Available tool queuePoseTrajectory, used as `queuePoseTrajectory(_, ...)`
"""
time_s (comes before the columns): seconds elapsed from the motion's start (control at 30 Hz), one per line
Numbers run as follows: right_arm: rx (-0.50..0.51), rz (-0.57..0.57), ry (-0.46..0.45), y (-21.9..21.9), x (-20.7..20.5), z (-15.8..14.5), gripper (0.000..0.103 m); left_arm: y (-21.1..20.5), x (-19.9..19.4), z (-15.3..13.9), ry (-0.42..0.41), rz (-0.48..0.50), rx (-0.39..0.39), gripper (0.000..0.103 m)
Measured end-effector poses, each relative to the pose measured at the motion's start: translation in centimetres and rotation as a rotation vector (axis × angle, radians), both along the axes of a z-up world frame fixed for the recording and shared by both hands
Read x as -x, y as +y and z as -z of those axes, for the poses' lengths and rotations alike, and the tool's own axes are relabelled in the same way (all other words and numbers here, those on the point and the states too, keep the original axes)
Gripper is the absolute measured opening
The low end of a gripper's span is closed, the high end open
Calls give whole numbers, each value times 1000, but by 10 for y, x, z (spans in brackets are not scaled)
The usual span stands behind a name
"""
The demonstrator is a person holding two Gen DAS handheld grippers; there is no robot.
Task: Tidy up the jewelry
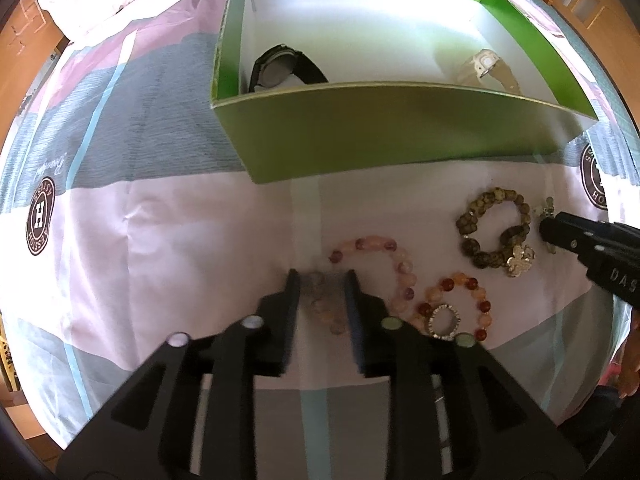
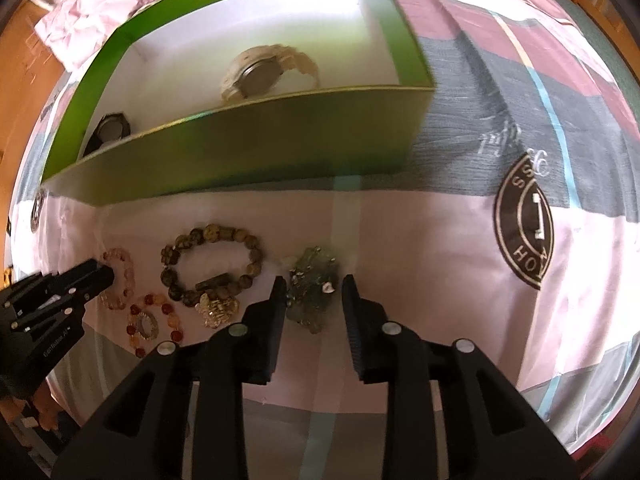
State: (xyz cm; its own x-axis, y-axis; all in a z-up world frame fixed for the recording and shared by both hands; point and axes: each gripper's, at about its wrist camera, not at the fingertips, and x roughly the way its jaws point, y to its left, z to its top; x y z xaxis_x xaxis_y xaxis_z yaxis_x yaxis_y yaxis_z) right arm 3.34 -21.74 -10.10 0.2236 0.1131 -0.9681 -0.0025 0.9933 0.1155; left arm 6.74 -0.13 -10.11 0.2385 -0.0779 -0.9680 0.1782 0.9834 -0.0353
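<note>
L gripper (image 1: 322,280) lower centre, jaws apart astride pink bead bracelet (image 1: 372,276), no clamp. R gripper (image 2: 314,286) lower centre, apart round greenish bracelet (image 2: 312,292). Green box (image 1: 400,128) upper frame w/ two watches

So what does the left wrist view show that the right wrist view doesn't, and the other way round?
Only the left wrist view shows the left tongs straddling the pink bead bracelet, pads apart. Only the right wrist view shows the grey-green bracelet clearly, heaped between the open right tongs. Both show the green box holding a black watch and a cream watch, the olive bead bracelet, the orange bead bracelet and the silver ring.
</note>
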Motion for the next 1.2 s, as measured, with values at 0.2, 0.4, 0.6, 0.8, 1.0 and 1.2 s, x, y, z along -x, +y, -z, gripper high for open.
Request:
queuePoseTrajectory(0.2, 10, -2, 0, 5, 2, -2, 29, -6, 1, 1, 0, 14, -1, 39)
queuePoseTrajectory(0.4, 17, -7, 0, 6, 1, -2, 29, -7, 2, 2, -11, 1, -15, 25)
queuePoseTrajectory(0.6, 34, -15, -3, 16, 5, 2, 29, -6, 3, 1, -17, -2, -20, 8)
queuePoseTrajectory(0.8, 43, -14, -7, 23, 9, 5, 21, -4, 4, -1, -21, -4, -14, 8)
queuePoseTrajectory(1.0, 24, -14, -19, 21, 10, -6, 11, -3, 5, -9, -36, -6, 4, 8)
queuePoseTrajectory(1.2, -12, -12, -56, 20, 15, -25, 11, 1, 8, -28, -74, -9, 45, 8)
